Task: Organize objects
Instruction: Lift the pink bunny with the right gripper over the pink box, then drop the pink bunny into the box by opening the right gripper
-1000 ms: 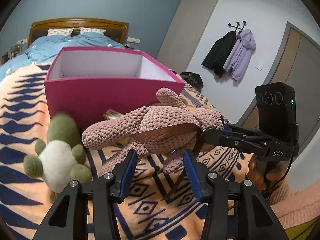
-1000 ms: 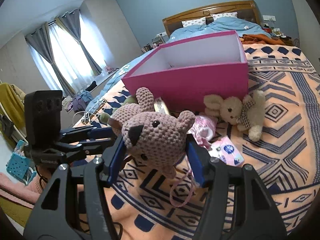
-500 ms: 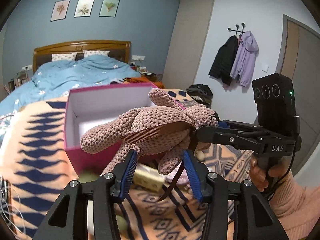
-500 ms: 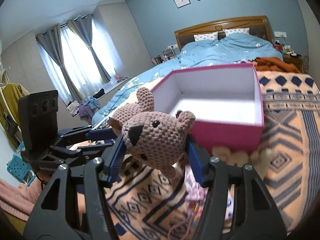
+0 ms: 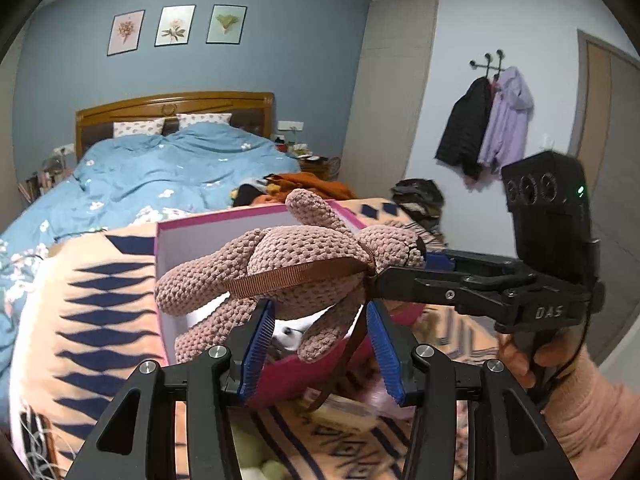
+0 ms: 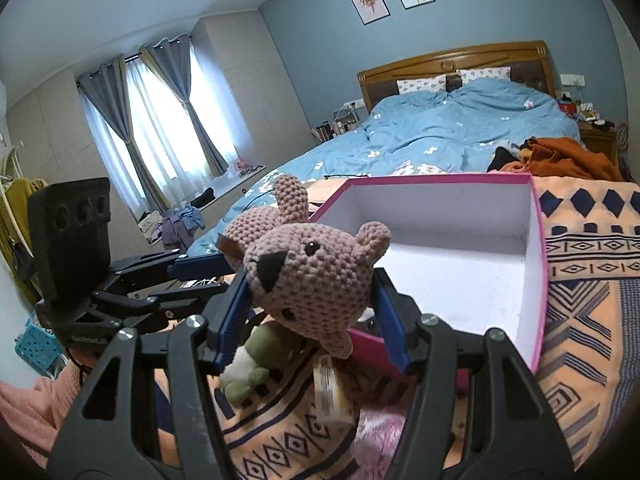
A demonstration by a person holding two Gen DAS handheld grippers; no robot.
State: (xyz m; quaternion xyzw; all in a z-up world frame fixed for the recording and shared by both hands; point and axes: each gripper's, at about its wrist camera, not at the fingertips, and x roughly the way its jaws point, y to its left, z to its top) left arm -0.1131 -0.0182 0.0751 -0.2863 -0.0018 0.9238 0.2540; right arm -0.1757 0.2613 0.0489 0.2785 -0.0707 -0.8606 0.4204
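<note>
Both grippers, left gripper (image 5: 320,344) clamped on the body and right gripper (image 6: 308,312) on the head, have raised the bear (image 5: 296,276) from the blanket to above the pink box's (image 6: 536,280) near edge; drop-in looks next.

Soft daylight from curtained window (image 6: 168,128), fisheye edges bent and dark, nearby blanket (image 5: 100,320) motion-blurred

The bear (image 6: 308,276) I held was nubby crocheted yarn, matt pink-brown, with a ribbed brown ribbon (image 5: 296,276) around it. My box (image 6: 536,264) looked like smooth card, magenta outside and matt white within. The blanket (image 6: 584,320) under it was soft woven cloth, the headboard (image 6: 452,60) glossy varnished wood.
</note>
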